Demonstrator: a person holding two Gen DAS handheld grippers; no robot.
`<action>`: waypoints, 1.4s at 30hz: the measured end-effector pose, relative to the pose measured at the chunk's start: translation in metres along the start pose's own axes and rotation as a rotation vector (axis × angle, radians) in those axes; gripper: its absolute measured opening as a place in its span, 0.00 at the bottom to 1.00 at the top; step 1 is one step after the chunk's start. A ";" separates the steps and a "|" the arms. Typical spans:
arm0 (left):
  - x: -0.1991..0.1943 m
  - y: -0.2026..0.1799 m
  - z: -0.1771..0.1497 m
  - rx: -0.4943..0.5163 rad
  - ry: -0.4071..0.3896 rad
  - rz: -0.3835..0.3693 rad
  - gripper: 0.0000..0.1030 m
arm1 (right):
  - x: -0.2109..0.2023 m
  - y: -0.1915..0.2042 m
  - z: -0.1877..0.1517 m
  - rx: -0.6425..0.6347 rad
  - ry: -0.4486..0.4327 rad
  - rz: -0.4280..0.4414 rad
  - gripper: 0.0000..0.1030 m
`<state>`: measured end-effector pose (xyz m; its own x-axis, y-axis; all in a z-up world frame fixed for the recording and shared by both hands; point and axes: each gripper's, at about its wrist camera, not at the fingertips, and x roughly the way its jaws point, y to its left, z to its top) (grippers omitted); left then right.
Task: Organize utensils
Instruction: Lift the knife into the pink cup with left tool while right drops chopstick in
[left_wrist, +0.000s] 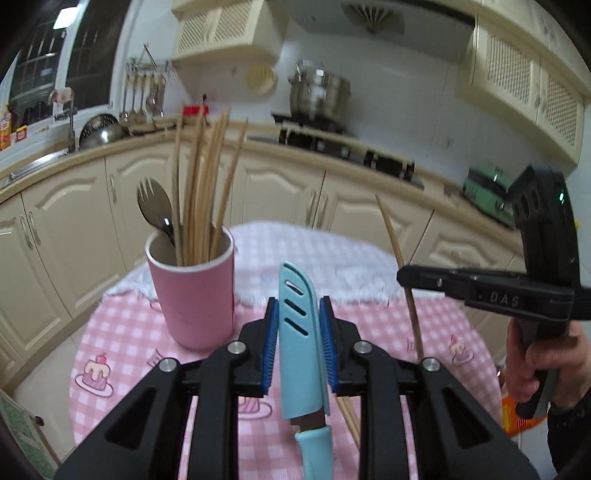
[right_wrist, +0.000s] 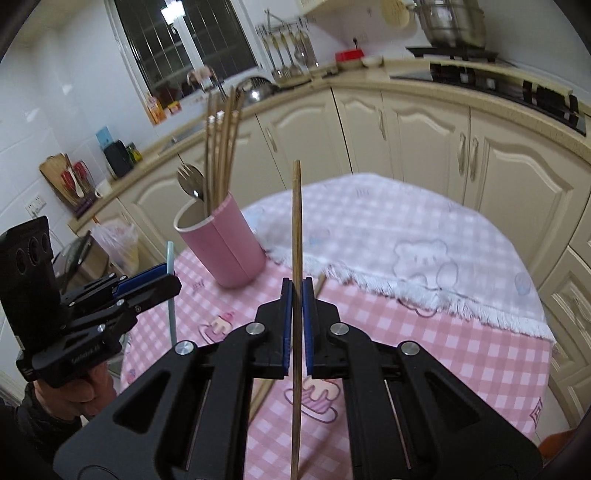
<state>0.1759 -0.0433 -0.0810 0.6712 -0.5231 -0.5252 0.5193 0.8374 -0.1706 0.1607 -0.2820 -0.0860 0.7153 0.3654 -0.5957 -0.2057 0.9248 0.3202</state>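
Knife (left_wrist: 300, 332) tip up; chopstick (right_wrist: 296, 258) upright.

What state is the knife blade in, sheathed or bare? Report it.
Sheathed. A light blue slotted cover hides almost all of the knife blade held in the left claw; only a short strip shows by the handle.

Cup (left_wrist: 192, 295) near worktop (left_wrist: 122, 332) left edge, chopsticks (left_wrist: 201, 184) and spork (left_wrist: 155, 210) in it; towel (right_wrist: 406, 236) behind.
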 end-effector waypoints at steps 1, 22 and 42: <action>-0.004 0.000 0.002 -0.001 -0.022 -0.004 0.20 | -0.002 0.000 0.001 -0.001 -0.009 0.002 0.05; -0.043 0.007 0.040 -0.003 -0.202 -0.004 0.20 | -0.031 0.032 0.040 -0.054 -0.167 0.056 0.05; -0.090 0.058 0.149 0.050 -0.368 0.105 0.20 | 0.006 0.103 0.169 -0.148 -0.366 0.164 0.05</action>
<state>0.2244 0.0290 0.0803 0.8622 -0.4645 -0.2021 0.4568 0.8854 -0.0864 0.2564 -0.2026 0.0677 0.8495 0.4714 -0.2369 -0.4109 0.8728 0.2633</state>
